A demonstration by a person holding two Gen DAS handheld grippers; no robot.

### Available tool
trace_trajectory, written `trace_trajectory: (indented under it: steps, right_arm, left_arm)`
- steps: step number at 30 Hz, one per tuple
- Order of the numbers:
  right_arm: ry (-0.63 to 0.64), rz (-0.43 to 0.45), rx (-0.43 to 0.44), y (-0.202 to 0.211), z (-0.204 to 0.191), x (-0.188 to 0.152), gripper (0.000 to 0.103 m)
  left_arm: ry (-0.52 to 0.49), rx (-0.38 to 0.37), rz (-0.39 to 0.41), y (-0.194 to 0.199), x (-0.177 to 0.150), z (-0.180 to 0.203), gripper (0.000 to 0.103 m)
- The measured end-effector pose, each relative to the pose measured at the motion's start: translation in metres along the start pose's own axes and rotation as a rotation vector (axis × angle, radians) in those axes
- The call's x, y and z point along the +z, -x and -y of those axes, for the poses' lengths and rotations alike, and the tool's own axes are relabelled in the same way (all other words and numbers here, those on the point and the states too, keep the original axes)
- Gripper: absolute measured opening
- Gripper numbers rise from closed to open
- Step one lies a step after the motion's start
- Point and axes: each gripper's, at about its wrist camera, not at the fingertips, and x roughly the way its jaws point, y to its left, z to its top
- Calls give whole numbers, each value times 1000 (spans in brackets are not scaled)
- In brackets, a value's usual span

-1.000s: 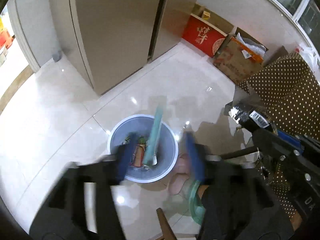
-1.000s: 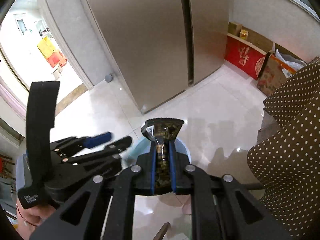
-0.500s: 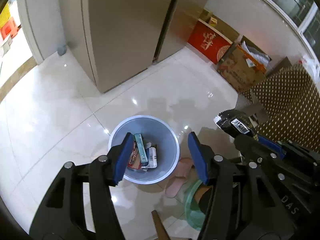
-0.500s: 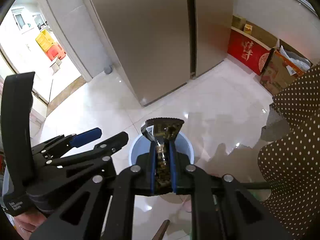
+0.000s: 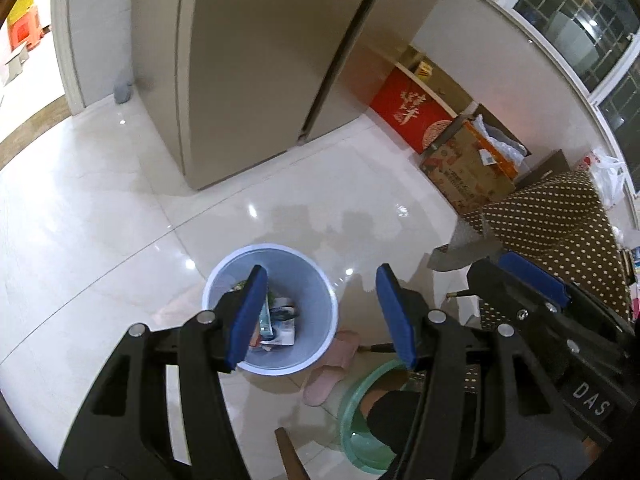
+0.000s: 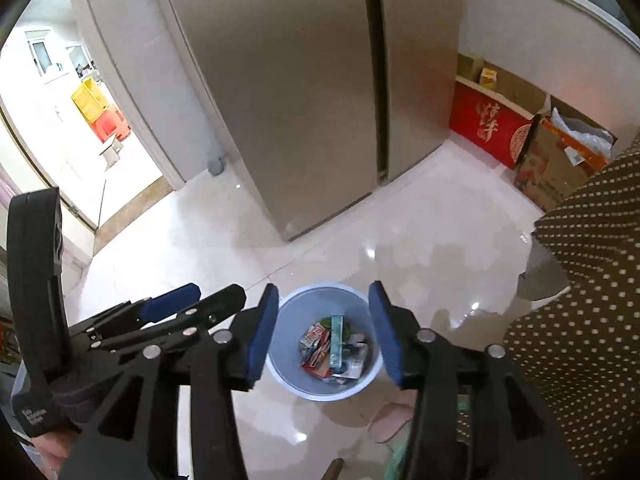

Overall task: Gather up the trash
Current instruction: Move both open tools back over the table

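the waste bin (image 6: 323, 384) stands open-topped on bare glossy floor (image 6: 192, 264), with clear floor to its left and behind it up to the fridge (image 6: 288, 92). on its right the dotted cloth (image 6: 576, 304) closes off that side, and a pink slipper (image 5: 328, 376) and a green basin (image 5: 356, 432) lie just beside its near rim. boxes (image 5: 464, 168) line the far wall, well apart from the bin.

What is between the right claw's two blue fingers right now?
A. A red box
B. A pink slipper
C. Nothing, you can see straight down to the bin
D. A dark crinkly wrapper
C. The right claw stands open with nothing gripped; through the gap you see the pale blue trash bin on the floor, with wrappers and boxes lying inside it.
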Motion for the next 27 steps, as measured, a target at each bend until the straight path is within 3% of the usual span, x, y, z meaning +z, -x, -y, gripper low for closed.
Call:
trace_trajectory:
  steps: [7,14,21,27]
  right_arm:
    - [-11,70,-58,52,34,-6,57]
    - [-45,181,-173,133,91,-11,62]
    - [-149,275,-318,216,179,-29,68]
    - [-277,290,-457,262,260,-61,69]
  left_arm:
    - [-116,-63,3,7,-1,54,57]
    - [-318,-187,60,37,4,153,58]
    - [-522,-282,105,62,3,264,64]
    - [-746,-310,78,56,-27,358,67]
